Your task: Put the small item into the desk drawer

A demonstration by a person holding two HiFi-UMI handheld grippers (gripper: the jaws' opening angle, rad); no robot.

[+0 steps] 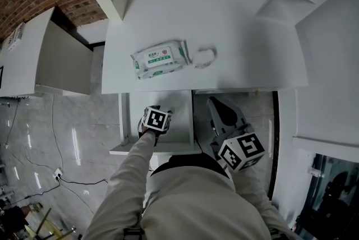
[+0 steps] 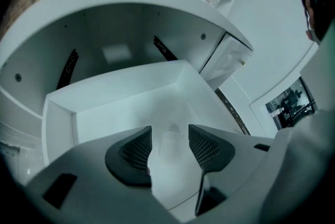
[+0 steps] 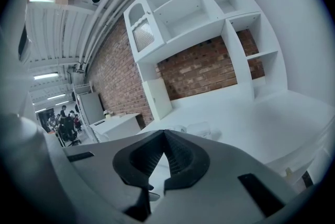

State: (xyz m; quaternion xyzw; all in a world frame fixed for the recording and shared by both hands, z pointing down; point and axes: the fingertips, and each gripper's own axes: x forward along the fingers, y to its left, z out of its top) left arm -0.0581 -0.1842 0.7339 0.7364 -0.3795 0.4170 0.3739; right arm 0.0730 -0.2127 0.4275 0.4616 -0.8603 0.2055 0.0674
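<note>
The left gripper [image 2: 170, 147] hangs inside the open desk drawer [image 2: 120, 89], jaws spread wide and pressing on nothing. A faint, translucent small item [image 2: 170, 136] shows against the drawer floor between them. The right gripper [image 3: 164, 140] hovers just right of the drawer, jaws closed together, empty. On the desk [image 1: 247, 48] above the drawer lie a wet-wipes pack [image 1: 161, 58] and, beside it, a crumpled clear wrapper [image 1: 205, 58].

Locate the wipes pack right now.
Head view: the wipes pack lies on the white desk top, left of centre. A small clear item sits beside it on its right, and the open drawer is just below the desk edge.
</note>
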